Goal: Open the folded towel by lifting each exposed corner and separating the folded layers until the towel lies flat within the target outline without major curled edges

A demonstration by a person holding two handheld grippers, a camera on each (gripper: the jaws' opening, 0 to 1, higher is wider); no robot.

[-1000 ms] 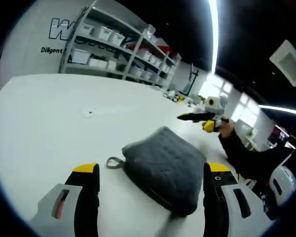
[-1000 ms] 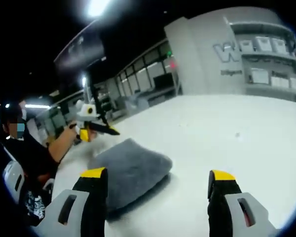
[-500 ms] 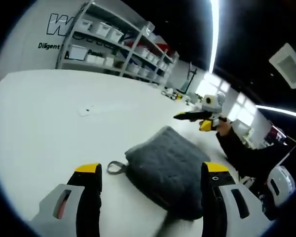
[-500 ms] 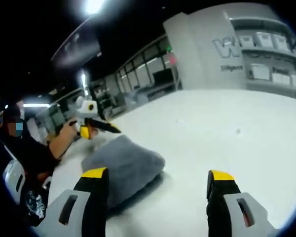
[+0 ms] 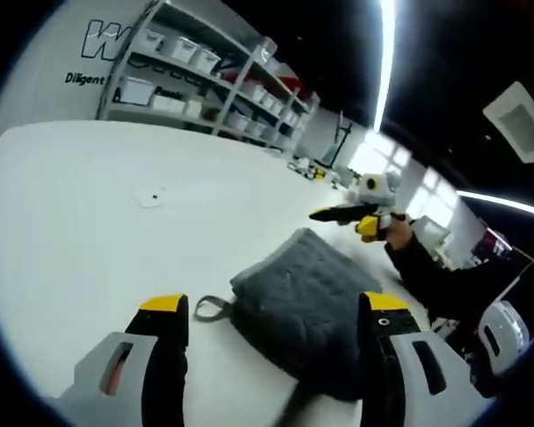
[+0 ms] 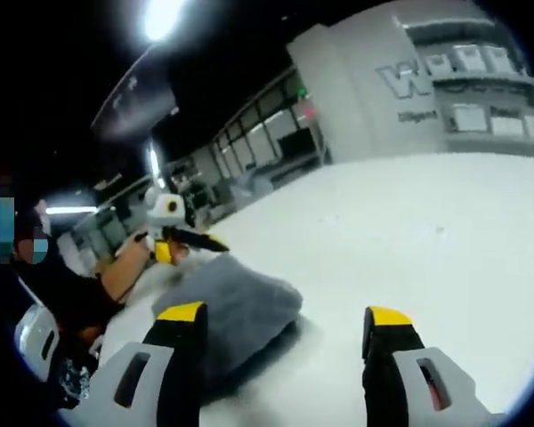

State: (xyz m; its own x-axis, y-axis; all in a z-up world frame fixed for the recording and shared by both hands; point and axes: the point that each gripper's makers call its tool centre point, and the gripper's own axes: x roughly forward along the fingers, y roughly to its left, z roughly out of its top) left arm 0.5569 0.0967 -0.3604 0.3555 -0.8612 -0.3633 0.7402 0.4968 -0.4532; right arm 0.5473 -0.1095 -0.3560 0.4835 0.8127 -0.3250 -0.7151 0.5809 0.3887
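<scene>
Since a second ago both cameras have drifted a little; the towel itself looks unmoved on the counter, still folded, nothing lifted. Left gripper (image 5: 271,307): jaws spread wide, holding nothing, hovering over the near edge of the grey towel (image 5: 307,298), which sits partly between them and closer to the right-hand jaw. In the left gripper view the towel is a thick folded pad on the white counter (image 5: 89,205); its long axis runs from the near right corner away toward the upper middle of the view, and a small hanging loop (image 5: 209,309) sticks out of its near left corner, pointing toward the left-hand jaw. Right gripper (image 6: 285,313): jaws also wide apart and empty; in the right gripper view the towel (image 6: 227,302) lies just past the left-hand jaw, long axis running from near left to far right, rounded fold edge facing the camera. Beyond the towel each gripper shows in the other's view: the right one (image 5: 338,213) held above the counter past the towel's far corner, the left one (image 6: 196,238) likewise, each with a hand and dark sleeve (image 5: 436,276) behind it. Far back: shelving (image 5: 205,80) with white bins against the wall.
</scene>
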